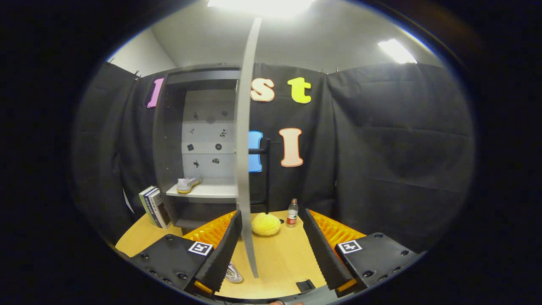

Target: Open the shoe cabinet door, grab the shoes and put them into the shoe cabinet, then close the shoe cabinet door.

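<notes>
The grey shoe cabinet (169, 140) stands on the wooden table at the back left, and its door (243, 140) is swung open, edge-on toward me. One white shoe (188, 184) rests on the cabinet's shelf (207, 191). A second white shoe (233, 274) lies on the table close by the left finger, low beside the door's bottom edge. My gripper (271, 250) is open, its fingers wide apart. The door's lower edge passes between the fingers, nearer the left one, and neither finger touches it as far as I can see.
A yellow plush ball (266, 224) and a small water bottle (292, 213) sit on the table (283, 262) beyond the fingers. Several books (153, 207) lean against the cabinet's left side. A black rack (266, 178) stands behind the door.
</notes>
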Tool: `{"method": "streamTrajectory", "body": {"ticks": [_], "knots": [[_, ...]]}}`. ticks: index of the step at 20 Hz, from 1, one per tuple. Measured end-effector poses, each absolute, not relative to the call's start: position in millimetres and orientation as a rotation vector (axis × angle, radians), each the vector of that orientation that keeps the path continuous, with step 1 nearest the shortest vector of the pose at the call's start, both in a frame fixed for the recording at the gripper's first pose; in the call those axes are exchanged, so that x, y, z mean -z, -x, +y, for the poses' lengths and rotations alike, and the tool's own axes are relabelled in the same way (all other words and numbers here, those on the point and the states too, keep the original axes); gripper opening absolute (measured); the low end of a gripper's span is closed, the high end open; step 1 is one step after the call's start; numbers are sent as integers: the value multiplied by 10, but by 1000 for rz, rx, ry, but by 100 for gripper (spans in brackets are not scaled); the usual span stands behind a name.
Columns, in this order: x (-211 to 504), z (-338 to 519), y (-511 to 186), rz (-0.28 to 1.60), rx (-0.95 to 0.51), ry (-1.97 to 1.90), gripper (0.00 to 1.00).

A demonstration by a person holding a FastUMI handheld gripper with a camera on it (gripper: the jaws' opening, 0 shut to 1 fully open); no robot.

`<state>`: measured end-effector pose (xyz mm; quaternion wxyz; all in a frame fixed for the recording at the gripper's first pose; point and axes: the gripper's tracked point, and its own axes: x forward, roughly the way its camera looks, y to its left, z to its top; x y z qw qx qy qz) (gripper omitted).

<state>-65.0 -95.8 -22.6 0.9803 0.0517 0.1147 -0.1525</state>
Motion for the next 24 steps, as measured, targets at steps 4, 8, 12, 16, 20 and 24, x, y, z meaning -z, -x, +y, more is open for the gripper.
{"method": "streamTrajectory", "body": {"ticks": [4, 8, 12, 16, 20, 24], "knots": [[579, -240, 538, 313, 130, -186, 92], [989, 167, 440, 412, 24, -161, 96], [1521, 525, 263, 516, -73, -134, 98], [2233, 874, 119, 684, -164, -173, 98], [2959, 966, 19, 810, -208, -85, 98], [3495, 991, -48, 906, -250, -116, 98]]}}
